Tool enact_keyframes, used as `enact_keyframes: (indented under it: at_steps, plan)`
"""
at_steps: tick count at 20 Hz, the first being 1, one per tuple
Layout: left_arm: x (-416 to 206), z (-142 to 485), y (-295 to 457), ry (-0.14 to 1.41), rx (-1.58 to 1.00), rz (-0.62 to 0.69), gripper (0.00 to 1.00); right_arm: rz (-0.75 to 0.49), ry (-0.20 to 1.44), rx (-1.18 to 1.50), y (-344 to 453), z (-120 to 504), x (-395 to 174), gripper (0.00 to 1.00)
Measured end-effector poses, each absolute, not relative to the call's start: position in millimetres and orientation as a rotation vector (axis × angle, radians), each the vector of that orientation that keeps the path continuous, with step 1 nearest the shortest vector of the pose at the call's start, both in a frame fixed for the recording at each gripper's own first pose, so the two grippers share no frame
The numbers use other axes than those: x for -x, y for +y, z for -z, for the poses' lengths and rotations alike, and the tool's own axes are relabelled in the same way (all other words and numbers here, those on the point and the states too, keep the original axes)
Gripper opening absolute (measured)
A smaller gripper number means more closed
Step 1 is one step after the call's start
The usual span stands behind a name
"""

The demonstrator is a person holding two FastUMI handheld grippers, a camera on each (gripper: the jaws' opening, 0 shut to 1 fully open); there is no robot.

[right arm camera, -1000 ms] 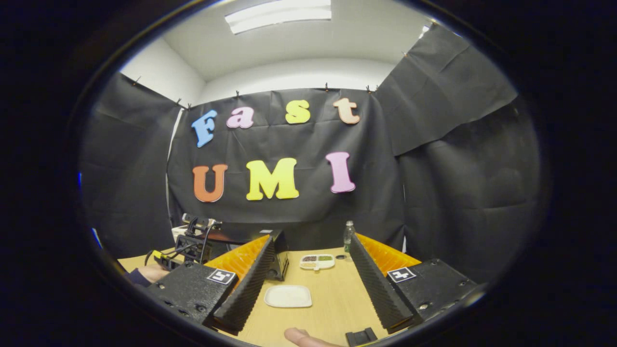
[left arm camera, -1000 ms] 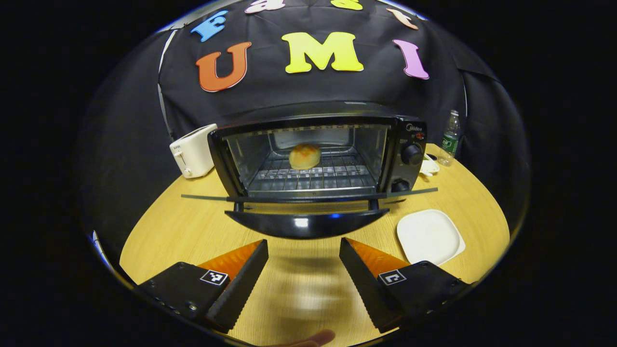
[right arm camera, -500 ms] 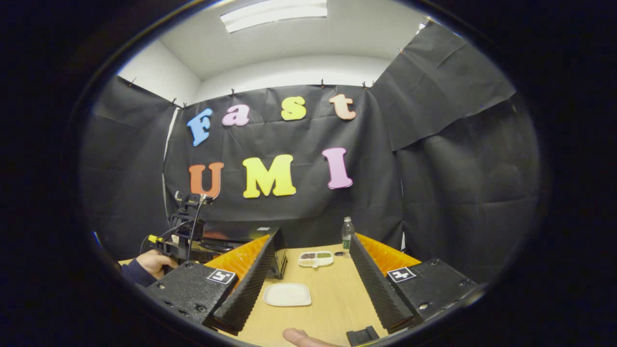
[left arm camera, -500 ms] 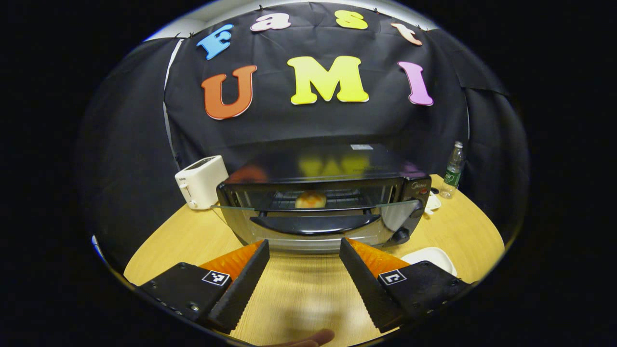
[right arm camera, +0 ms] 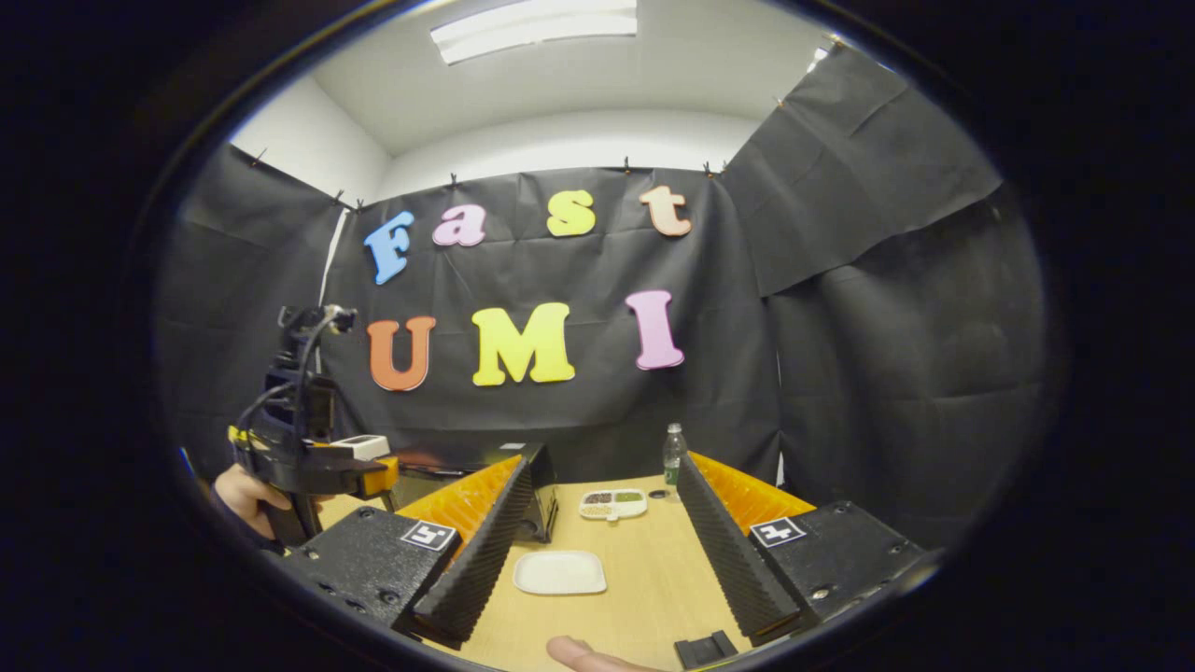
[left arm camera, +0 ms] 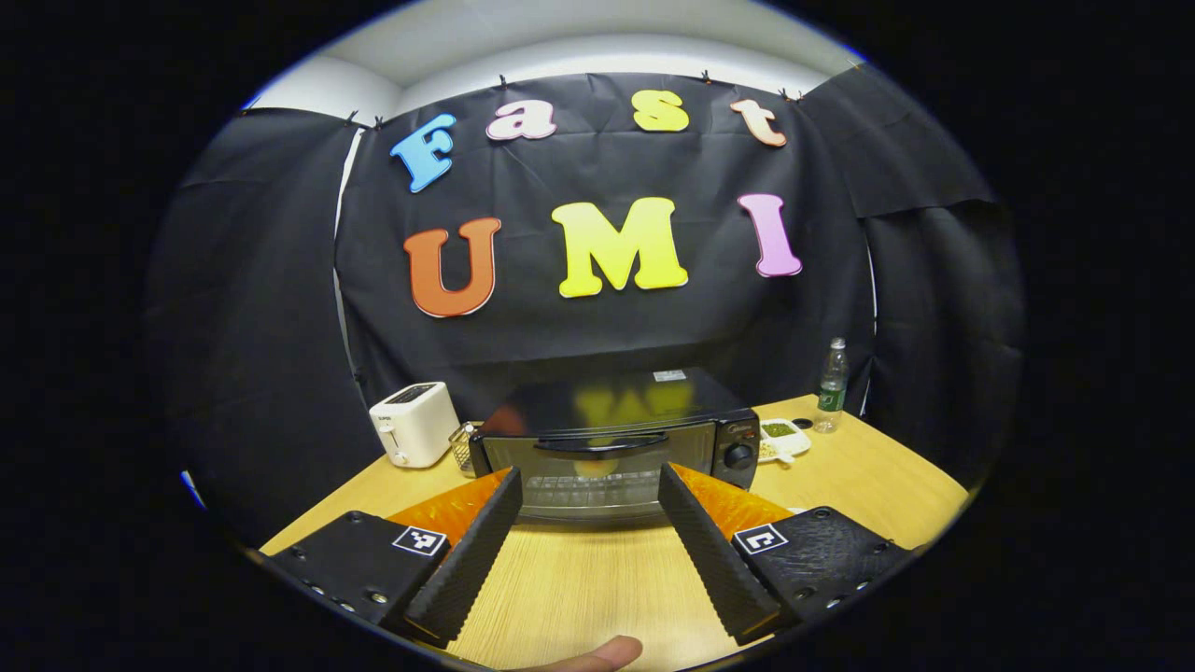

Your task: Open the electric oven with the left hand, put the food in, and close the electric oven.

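In the left gripper view, the electric oven (left arm camera: pixel 616 448) stands on the wooden table (left arm camera: pixel 878 476) ahead of the left gripper (left arm camera: pixel 583 551), well apart from it and centred between the lines of its two fingers. The oven door (left arm camera: pixel 597 476) is closed, with its handle (left arm camera: pixel 602 441) running across the top of the glass. The food (left arm camera: pixel 596 467) shows only faintly through the glass, behind the handle, so its form cannot be told. The left gripper's fingers are spread wide and hold nothing; bare table lies between them. A fingertip (left arm camera: pixel 597 653) of the holding hand shows at the bottom edge. To the left of the oven stands a white toaster (left arm camera: pixel 414 436); to its right lie a small divided dish (left arm camera: pixel 780 437) and a plastic bottle (left arm camera: pixel 831 385). In the right gripper view, the right gripper (right arm camera: pixel 597 560) also has its fingers spread wide and empty, above the table. A white plate (right arm camera: pixel 560 572) lies on the table between the fingers, with the divided dish and the bottle farther back. This view presents the oven as a dark corner behind the left-hand finger, and it shows the left gripper raised at the left, held by a hand (right arm camera: pixel 245 495) in a dark sleeve. It also shows the ceiling light (right arm camera: pixel 537 26).
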State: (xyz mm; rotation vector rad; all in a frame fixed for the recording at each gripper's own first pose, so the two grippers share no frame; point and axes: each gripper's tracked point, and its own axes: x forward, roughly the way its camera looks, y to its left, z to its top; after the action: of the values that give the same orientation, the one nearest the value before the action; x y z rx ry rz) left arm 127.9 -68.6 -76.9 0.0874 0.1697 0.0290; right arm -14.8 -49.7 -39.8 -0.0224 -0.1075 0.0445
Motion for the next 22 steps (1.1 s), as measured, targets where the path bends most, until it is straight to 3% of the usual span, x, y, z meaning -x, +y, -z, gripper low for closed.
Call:
enact_keyframes:
  at_steps: [4, 5, 11, 12, 13, 22]
  plan:
    - [-87.0, 48.6, -67.9, 0.114, -0.076, -0.042, 1.0, -0.027, -0.111, 0.002, -49.9, 35.5, 16.3, 0.95]
    - [-77.0, 41.1, -66.2, 0.098, -0.062, -0.045, 0.95, -0.032, -0.11, -0.006, -46.4, 34.2, 17.3, 0.95]
    - [-20.2, 10.4, -53.3, 0.013, -0.002, -0.045, 0.96, -0.047, -0.107, 0.01, -35.8, 24.5, 19.6, 0.96]
    - [-12.7, 5.9, -54.1, -0.001, -0.004, -0.034, 1.0, -0.057, -0.1, 0.021, -31.5, 22.3, 21.4, 0.96]
    - [-3.3, 5.8, -55.4, 0.004, -0.011, -0.015, 0.95, -0.059, -0.09, 0.029, -29.9, 23.4, 23.1, 0.96]
    - [49.7, -0.2, -39.2, -0.027, -0.014, -0.025, 0.96, -0.042, -0.068, 0.139, -13.9, 9.3, 41.1, 0.96]
